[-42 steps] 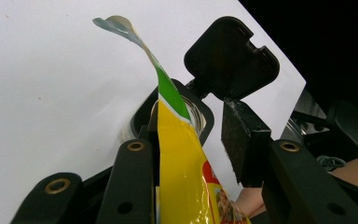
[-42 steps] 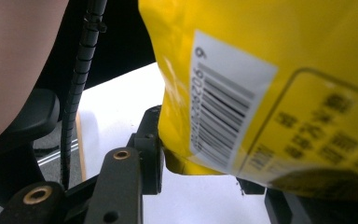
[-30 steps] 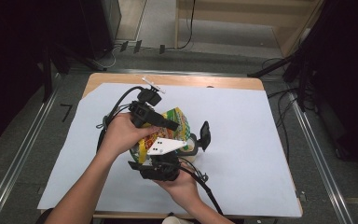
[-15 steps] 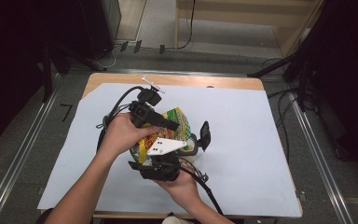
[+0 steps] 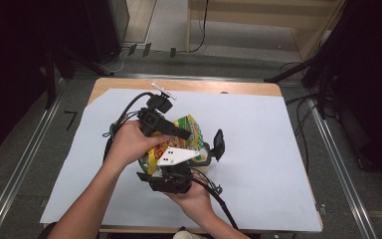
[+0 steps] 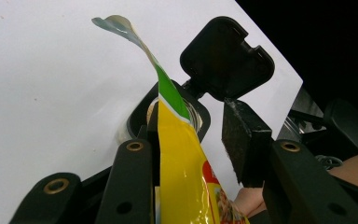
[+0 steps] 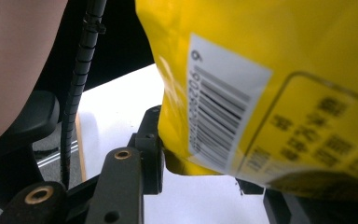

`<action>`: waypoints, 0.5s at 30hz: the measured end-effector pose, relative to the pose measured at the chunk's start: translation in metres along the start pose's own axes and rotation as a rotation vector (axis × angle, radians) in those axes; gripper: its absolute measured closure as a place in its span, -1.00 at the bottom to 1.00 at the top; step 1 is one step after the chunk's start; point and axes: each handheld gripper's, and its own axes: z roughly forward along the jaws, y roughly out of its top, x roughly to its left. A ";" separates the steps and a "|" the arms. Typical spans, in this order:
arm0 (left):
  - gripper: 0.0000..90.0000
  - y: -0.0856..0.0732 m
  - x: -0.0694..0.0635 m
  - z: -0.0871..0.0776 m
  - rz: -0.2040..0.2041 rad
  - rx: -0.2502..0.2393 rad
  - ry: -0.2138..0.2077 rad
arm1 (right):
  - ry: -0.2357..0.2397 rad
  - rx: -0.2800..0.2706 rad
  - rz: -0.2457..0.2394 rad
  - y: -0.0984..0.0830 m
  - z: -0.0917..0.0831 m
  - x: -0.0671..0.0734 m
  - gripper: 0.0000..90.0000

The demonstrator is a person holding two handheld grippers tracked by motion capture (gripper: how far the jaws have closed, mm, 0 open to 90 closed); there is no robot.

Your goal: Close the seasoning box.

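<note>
- Left tool (image 5: 171, 130): grasps the yellow snack bag (image 6: 182, 163) just below its torn-open top; left pad against the foil, right pad hidden behind it.
- Right tool (image 5: 171, 172): clamped on the bag's lower edge, barcode side (image 7: 223, 121) facing its camera.
- Bag held tilted directly above the round container (image 5: 206, 155), mouth pointing into the opening.
- Container's black flip lid (image 6: 226, 56) stands raised behind the bag.
- Container rests on the white sheet (image 5: 278, 149) covering the worktop (image 5: 189, 85); cables trail left of the container.
</note>
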 end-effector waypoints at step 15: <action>0.45 0.000 -0.002 0.000 0.004 0.002 0.006 | 0.004 -0.004 0.004 0.000 -0.001 0.001 0.37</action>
